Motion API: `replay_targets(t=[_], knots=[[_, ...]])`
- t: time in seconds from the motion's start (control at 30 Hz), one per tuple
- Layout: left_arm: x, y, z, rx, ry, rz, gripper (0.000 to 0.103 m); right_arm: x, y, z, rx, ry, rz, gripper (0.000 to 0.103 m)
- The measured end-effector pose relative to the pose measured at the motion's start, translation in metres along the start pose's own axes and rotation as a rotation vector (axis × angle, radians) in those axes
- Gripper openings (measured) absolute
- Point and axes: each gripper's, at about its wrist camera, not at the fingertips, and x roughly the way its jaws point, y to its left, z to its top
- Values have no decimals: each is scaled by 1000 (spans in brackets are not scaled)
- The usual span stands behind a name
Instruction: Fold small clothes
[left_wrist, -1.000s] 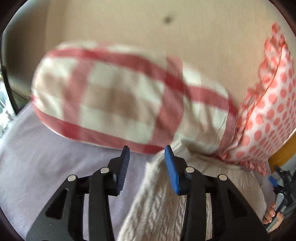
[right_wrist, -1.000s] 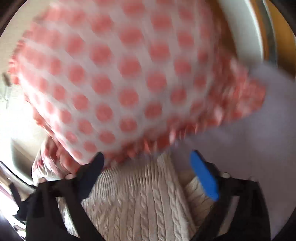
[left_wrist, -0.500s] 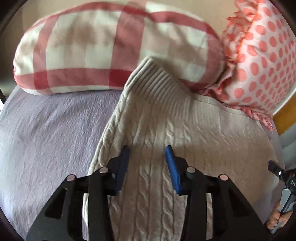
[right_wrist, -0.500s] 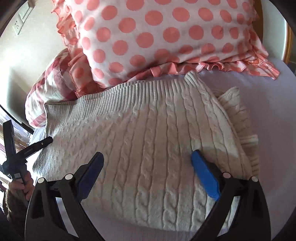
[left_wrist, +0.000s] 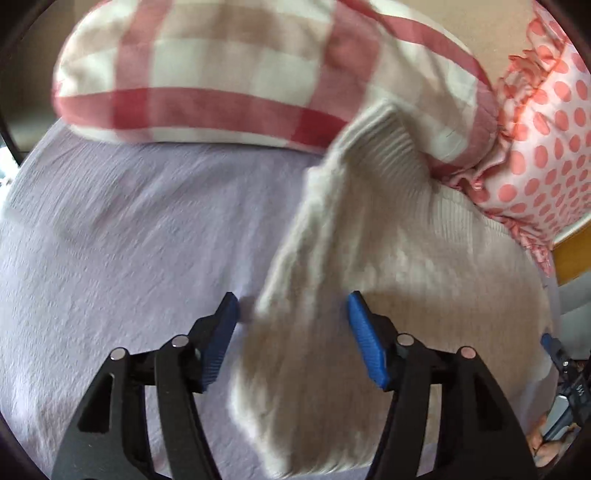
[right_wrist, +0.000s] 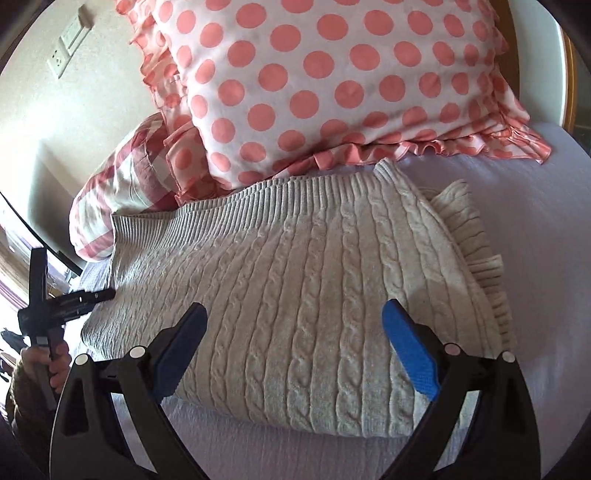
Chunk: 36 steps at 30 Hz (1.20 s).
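A cream cable-knit sweater (right_wrist: 314, 280) lies folded on the lilac bedsheet (right_wrist: 535, 229), its ribbed hem against the pillows. It also shows in the left wrist view (left_wrist: 369, 258), blurred. My left gripper (left_wrist: 293, 306) is open and empty, its jaws straddling the sweater's left edge; it also shows from the side in the right wrist view (right_wrist: 79, 295). My right gripper (right_wrist: 295, 321) is wide open and empty, just above the sweater's near half.
A pink polka-dot pillow (right_wrist: 332, 85) with a ruffled edge and a red-and-white checked pillow (left_wrist: 221, 74) lie at the head of the bed, touching the sweater's hem. Bare lilac sheet (left_wrist: 129, 240) spreads to the left. A wooden bed frame (left_wrist: 572, 251) is at right.
Both grippers pulled back from the pillows. The left gripper opened wider and shifted left to the sweater's edge. The right gripper stayed wide open over the sweater.
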Motion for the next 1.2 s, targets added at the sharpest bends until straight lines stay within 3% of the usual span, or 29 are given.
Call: replay_targets(t=[0.07, 0.23, 0.27, 0.33, 0.47, 0.6, 0.73, 0.8, 0.93, 1.07, 1.2], knots=[[3, -8, 4, 10, 14, -41, 59, 2, 1, 0, -4, -5, 8, 98], [5, -15, 11, 18, 9, -38, 53, 11, 20, -5, -104, -20, -2, 98], [4, -14, 13, 2, 8, -40, 49, 13, 24, -7, -130, -25, -24, 98], [14, -19, 15, -10, 20, -66, 25, 24, 34, -10, -190, -10, -106, 98], [6, -31, 15, -3, 25, -78, 19, 41, 47, -17, -289, 19, -234, 102], [-19, -52, 24, -62, 13, -196, 18, 39, 40, -15, -262, 22, -206, 102], [-45, -118, 27, -37, -26, -259, 17, 37, 37, -13, -247, 12, -184, 102], [-54, -162, 22, -31, -33, -316, 17, 26, 28, -9, -181, -19, -135, 102], [-40, -269, 17, 71, -26, -361, 17, -30, -15, 7, 7, -223, -156, 102], [-4, -359, -7, 186, 59, -438, 17, -75, -77, 13, 211, -368, -295, 102], [67, -411, -39, 252, 202, -357, 18, -94, -133, 10, 415, -392, -311, 102]])
